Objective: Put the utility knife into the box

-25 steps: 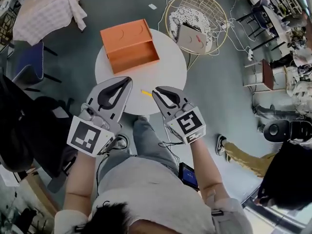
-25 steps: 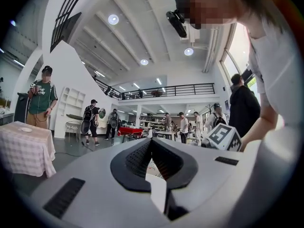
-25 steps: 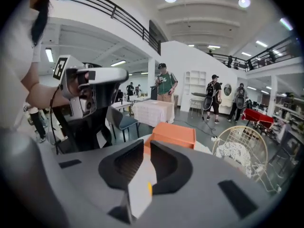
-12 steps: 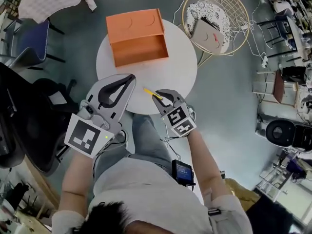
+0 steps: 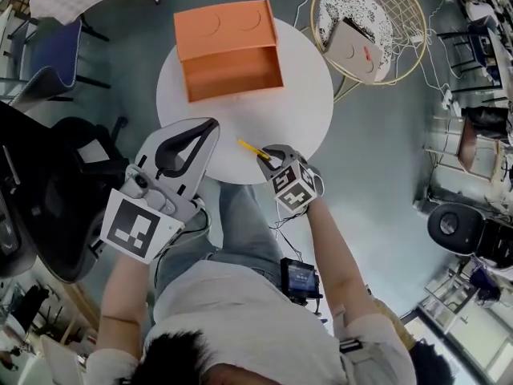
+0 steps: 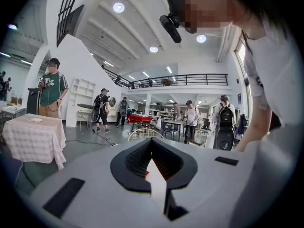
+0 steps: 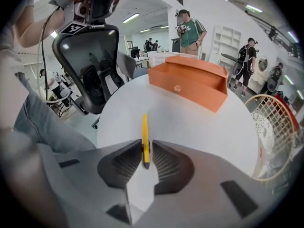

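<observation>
Near orange box, knife in right gripper

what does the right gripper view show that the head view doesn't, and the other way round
Only the right gripper view: the right gripper's jaws pressed on the near end of the yellow utility knife from both sides, and people standing beyond the table.
Only the head view: the left gripper, jaws together and empty, plus the holder's arms and lap.
Both: the knife, the open orange box, the round white table and the wire chair.
</observation>
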### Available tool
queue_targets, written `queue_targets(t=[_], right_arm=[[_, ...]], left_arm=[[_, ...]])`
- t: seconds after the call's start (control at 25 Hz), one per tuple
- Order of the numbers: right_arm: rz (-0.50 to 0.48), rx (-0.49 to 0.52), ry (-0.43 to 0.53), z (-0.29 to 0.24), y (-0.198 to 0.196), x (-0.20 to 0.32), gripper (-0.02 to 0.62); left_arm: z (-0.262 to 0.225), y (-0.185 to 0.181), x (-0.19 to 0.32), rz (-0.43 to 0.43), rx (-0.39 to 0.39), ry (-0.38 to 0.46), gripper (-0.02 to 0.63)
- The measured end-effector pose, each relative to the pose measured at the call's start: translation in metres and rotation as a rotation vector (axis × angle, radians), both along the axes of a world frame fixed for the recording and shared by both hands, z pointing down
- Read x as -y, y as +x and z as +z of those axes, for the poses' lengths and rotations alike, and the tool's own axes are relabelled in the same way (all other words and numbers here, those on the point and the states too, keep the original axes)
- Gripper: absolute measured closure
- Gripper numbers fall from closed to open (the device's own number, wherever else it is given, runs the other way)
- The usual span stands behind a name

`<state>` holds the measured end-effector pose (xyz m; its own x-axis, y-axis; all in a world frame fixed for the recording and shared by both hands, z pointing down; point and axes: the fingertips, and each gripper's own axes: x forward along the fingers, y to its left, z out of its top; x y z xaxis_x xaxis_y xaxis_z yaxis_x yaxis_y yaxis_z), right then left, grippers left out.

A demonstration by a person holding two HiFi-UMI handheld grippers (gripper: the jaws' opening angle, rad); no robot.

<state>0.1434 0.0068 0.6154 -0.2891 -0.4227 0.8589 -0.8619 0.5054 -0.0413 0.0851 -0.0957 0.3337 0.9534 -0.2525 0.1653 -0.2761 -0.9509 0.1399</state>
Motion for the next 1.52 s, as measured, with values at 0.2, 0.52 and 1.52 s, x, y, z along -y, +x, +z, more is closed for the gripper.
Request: queue_targets(t=[0.2,0.52,1.52], right_arm=[[-0.019,-0.012,-0.024,0.011,0.000,-0.004,0.518],[-0.009,-0.025,0.005,0.004,0.002,0.002,0.540],[-0.102,0.070,0.407,-0.153,0.011,0.118,0.541]], left_arm=[[0.005,0.003,0.000,0.001,0.004,-0.006,0.597],[0.005,0.005,-0.001,0.010,0.010,-0.005,0.597],[-0.027,-0.005,0.033,-0.144,-0.062,0.066,0.597]])
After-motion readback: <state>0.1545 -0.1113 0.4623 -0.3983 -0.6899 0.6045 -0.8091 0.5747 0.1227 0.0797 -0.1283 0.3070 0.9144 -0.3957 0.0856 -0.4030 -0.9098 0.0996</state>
